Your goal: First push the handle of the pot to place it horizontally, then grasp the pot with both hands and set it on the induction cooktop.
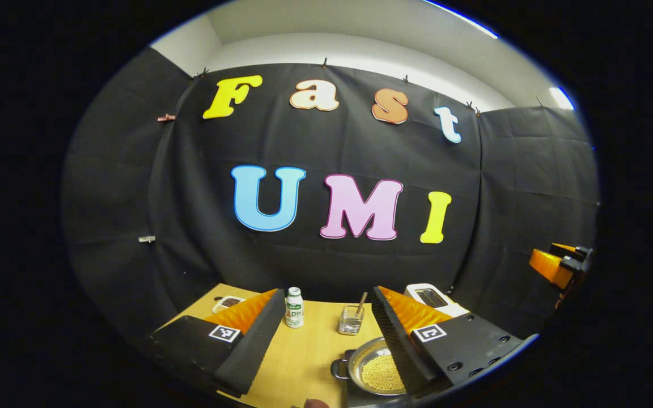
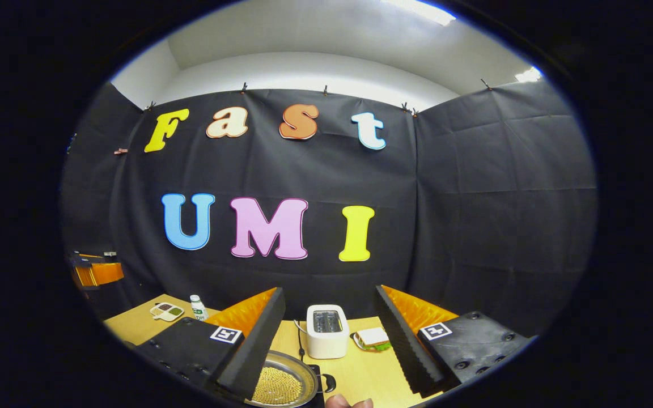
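Observation:
A shallow steel pot (image 1: pixel 374 371) holding yellow grains sits low in the left gripper view, partly hidden behind that gripper's right finger. One short dark pot handle (image 1: pixel 339 368) points left. A dark flat surface (image 1: pixel 357 396) shows under the pot at the bottom edge; I cannot tell whether it is the cooktop. My left gripper (image 1: pixel 327 292) is open and above the pot, holding nothing. In the right gripper view the pot (image 2: pixel 281 386) lies under the left finger, its handle (image 2: pixel 326 383) pointing right. My right gripper (image 2: pixel 329 290) is open and holds nothing.
On the wooden table (image 1: pixel 304 351) stand a small bottle (image 1: pixel 294 307), a glass jar with a spoon (image 1: pixel 351 320), a sectioned dish (image 1: pixel 227 303) and a white toaster (image 2: pixel 326 331). A sandwich (image 2: pixel 372 338) lies by the toaster. A fingertip (image 2: pixel 349 402) shows at the bottom.

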Demonstrator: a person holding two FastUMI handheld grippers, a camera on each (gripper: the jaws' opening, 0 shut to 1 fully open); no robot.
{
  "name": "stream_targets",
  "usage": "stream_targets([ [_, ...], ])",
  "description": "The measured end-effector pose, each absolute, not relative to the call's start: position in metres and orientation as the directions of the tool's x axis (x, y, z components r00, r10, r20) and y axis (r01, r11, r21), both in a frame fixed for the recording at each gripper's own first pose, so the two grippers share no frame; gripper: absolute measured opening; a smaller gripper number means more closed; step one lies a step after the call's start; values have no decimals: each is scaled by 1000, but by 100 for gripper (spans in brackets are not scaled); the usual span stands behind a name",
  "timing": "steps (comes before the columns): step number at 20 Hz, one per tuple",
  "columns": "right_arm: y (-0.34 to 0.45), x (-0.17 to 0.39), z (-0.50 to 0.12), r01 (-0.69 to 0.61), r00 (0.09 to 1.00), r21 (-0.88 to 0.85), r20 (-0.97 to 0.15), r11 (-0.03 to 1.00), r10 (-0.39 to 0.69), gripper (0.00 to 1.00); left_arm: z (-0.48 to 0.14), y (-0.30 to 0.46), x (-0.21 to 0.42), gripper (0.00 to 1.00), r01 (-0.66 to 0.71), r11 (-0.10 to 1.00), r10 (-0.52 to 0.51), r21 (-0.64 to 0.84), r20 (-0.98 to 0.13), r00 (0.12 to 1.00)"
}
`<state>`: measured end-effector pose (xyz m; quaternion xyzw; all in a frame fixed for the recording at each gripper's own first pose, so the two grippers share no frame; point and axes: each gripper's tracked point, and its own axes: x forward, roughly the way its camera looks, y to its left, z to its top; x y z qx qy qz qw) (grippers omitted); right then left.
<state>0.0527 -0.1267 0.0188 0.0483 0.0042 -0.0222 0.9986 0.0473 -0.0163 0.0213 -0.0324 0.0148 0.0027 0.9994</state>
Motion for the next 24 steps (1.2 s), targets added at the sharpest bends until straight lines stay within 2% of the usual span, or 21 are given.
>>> stream_targets([
  [11, -132, 57, 6, 75, 996, 107, -52, 991, -69, 98, 15, -19, 54, 95, -16, 999, 13, -44, -61, 998],
  [24, -121, 59, -1, 33, 997, 90, -68, 995, -27, 98, 7, -21, 62, 95, -7, 999, 4, -35, -86, 996],
])
